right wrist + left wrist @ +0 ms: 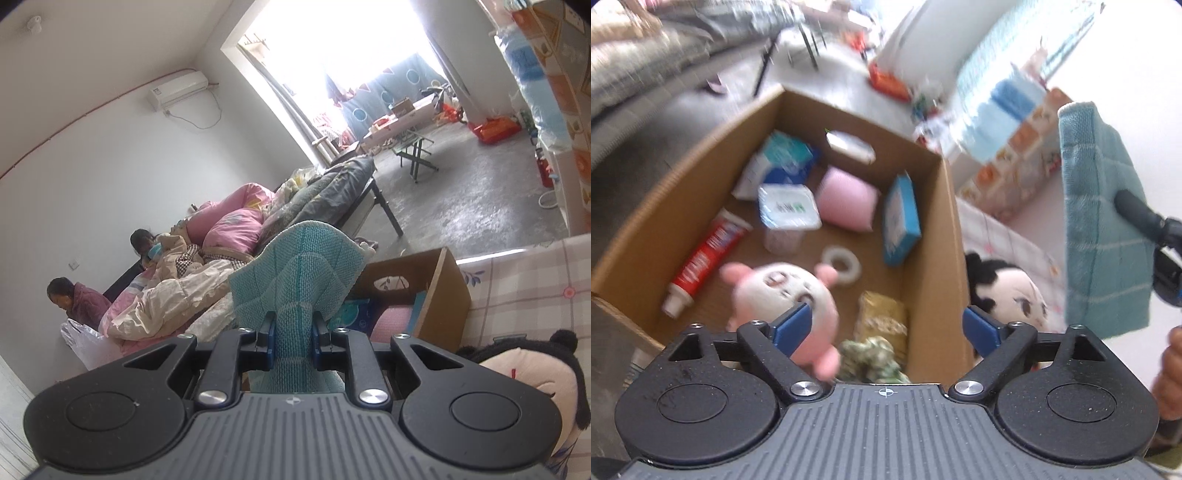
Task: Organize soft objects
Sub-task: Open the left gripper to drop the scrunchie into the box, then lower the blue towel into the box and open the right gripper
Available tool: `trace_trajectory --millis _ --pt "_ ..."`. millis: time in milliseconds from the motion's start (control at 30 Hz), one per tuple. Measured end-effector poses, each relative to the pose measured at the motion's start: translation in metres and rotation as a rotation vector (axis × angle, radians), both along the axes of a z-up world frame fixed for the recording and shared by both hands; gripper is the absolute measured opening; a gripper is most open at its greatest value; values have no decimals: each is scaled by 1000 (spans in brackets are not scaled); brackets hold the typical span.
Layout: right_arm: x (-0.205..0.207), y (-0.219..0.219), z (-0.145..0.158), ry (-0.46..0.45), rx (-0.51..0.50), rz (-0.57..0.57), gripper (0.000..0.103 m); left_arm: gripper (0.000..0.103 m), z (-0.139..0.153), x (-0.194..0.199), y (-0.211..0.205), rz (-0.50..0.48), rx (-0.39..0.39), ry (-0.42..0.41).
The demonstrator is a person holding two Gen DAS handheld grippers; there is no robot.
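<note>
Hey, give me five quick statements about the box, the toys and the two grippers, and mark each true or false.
1. The right gripper is shut on the teal towel. True.
2. The left gripper is clamped on the pink plush. False: its jaws stand wide apart, and the plush is over the cardboard box, in front of one finger.
3. A toothpaste tube lies in the box. True.
4. The black-haired doll is inside the box. False: it lies outside, beside the box wall, on the patterned cloth.
5. The box is empty. False: it also holds a pink pillow, a blue carton and a tape roll.
</note>
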State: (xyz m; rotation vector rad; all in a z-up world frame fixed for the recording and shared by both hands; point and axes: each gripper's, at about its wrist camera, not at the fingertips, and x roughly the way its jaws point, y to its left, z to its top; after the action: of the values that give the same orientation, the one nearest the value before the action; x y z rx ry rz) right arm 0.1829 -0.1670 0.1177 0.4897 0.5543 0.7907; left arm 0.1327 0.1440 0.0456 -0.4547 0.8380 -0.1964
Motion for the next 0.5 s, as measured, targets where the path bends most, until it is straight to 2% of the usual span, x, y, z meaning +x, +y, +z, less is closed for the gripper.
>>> trace_trajectory --millis 100,200,333,500 --pt "4 7 6 3 -9 -8 19 98 7 -12 -4 44 77 -74" --pt "16 19 9 27 -24 -8 19 98 10 -19 -5 74 126 -129" --pt "36 45 9 71 -61 6 19 98 8 -28 4 118 137 -168" --pt "71 90 -2 118 -160 15 19 98 3 -33 12 132 119 -185"
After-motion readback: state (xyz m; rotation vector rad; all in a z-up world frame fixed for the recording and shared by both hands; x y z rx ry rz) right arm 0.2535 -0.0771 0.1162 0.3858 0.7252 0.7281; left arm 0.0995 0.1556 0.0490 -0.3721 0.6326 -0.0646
